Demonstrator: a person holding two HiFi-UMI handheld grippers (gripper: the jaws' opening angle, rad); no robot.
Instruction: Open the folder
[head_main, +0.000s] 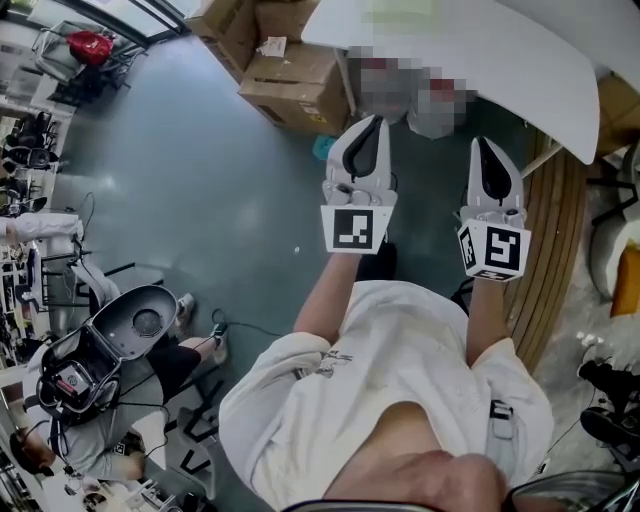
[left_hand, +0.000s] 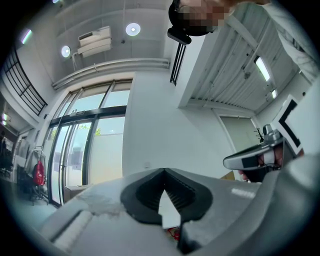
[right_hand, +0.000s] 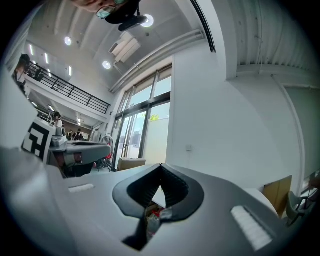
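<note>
Looking steeply down, a person in a white shirt (head_main: 400, 370) holds two tools out ahead, side by side. The left hand-held gripper (head_main: 371, 122) has its jaws pressed together at the tips, with nothing between them. The right hand-held gripper (head_main: 484, 143) is closed the same way and holds nothing. Both point toward the near edge of a white worktop (head_main: 520, 70) just beyond them. Left of it, cardboard boxes (head_main: 300, 85) sit on the grey floor (head_main: 200, 200). No view shows where the folder is.
</note>
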